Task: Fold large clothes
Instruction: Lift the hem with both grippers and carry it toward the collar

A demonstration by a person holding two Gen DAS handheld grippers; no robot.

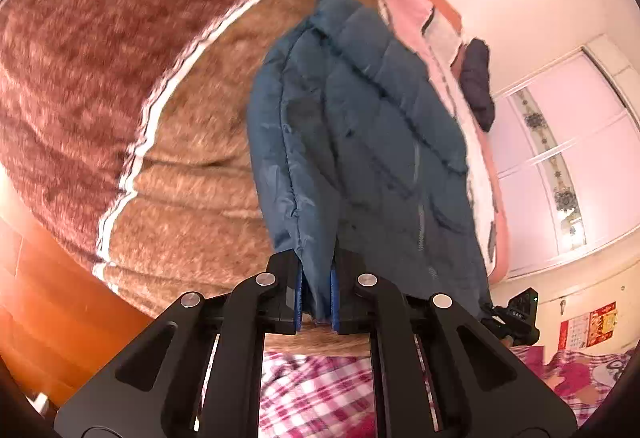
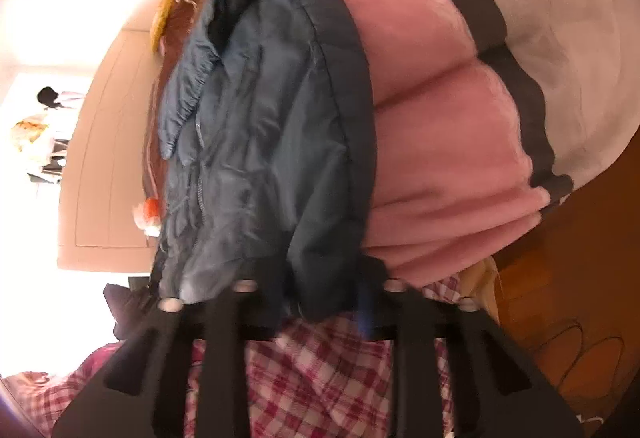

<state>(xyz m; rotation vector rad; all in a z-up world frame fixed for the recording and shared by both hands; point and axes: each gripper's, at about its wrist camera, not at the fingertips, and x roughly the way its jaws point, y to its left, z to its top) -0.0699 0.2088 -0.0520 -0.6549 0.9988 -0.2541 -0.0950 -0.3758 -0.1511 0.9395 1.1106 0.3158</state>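
Both grippers, left point(image 1: 316, 302) and right point(image 2: 320, 302), pinch blue jacket point(image 1: 360, 142).

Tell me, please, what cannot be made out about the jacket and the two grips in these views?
- Right wrist view: the right gripper pads are covered by the blue jacket hem and blurred, so the grip is unclear.
- Left wrist view: the left gripper pinches the jacket hem; the jacket's far end is foreshortened.
- Both views: the jacket's sleeves are hidden by its own folds.
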